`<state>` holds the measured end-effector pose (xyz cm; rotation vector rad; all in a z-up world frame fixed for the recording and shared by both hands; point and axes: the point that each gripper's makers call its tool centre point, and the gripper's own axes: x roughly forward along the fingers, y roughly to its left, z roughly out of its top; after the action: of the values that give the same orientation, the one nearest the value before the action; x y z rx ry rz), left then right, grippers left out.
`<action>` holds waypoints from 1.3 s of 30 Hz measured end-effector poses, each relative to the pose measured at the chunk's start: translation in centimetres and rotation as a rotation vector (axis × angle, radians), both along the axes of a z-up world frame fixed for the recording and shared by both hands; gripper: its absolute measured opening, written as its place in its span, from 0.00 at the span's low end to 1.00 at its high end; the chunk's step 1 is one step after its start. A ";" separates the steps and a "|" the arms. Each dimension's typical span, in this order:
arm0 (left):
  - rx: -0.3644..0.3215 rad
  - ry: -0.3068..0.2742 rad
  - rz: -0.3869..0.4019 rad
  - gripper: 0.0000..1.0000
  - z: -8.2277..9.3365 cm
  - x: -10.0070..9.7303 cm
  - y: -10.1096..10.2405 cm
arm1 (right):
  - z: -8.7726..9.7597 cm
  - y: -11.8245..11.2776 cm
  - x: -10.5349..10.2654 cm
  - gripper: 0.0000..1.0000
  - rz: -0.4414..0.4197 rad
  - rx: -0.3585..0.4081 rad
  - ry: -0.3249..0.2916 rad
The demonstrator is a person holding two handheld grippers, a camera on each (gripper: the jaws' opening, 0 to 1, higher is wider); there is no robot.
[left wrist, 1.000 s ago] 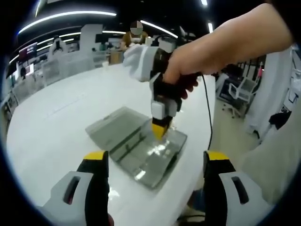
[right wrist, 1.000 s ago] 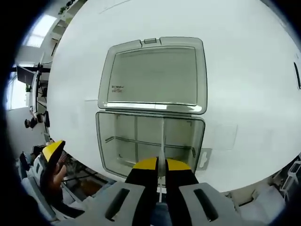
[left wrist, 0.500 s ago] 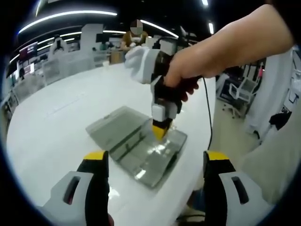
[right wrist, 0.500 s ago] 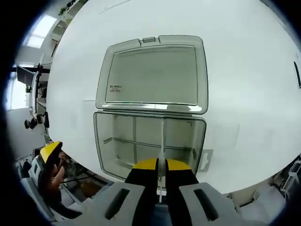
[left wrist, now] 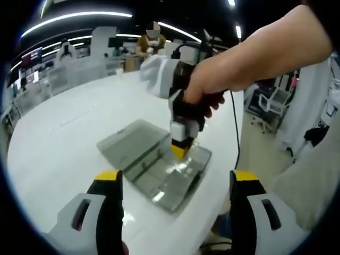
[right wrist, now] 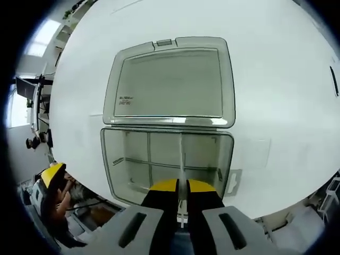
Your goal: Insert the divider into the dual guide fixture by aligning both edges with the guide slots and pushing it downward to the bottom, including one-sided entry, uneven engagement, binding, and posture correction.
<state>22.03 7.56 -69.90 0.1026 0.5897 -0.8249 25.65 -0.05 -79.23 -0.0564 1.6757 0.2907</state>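
Now one clear box [right wrist: 167,133] is lying open on the table [left wrist: 64,133], w/ dividers inside. Right gripper [right wrist: 181,187] is pinching one divider [right wrist: 182,159], jaws nearly closed; left gripper [left wrist: 178,178] is hanging wide apart, holding nothing.

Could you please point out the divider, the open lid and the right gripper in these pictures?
Divider [right wrist: 181,159]: right gripper view, its thin upright edge.
Lid [right wrist: 170,82]: right gripper view, middle of its panel.
Right gripper [right wrist: 181,186]: right gripper view, between its yellow tips.

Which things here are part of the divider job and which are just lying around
In the job:
- clear compartment box, lid open
- divider, thin clear strip pinched upright in the right claw
- right claw over the box

Just around:
- left claw, open, held back
- white table
- office chair
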 end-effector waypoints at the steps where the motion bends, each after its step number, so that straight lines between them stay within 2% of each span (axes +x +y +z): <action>1: 0.000 0.000 0.001 0.80 0.0 0.0 0.0 | -0.1 0.0 0.0 0.00 0.015 -0.011 -0.005; 20: 0.031 0.011 -0.042 0.80 -0.1 -0.4 -0.3 | -0.1 0.1 -0.5 0.00 0.014 -0.072 -0.010; 29: 0.039 0.008 -0.052 0.80 0.2 -0.1 -0.6 | 1.4 0.1 -0.7 0.00 0.003 -0.068 0.032; 39: 0.035 0.006 -0.053 0.80 0.3 0.0 -0.9 | 1.7 0.1 -0.4 0.00 -0.004 -0.061 0.056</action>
<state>22.04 6.70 -69.61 0.1486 0.6089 -0.8669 25.28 0.06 -77.54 -0.0905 1.7400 0.2400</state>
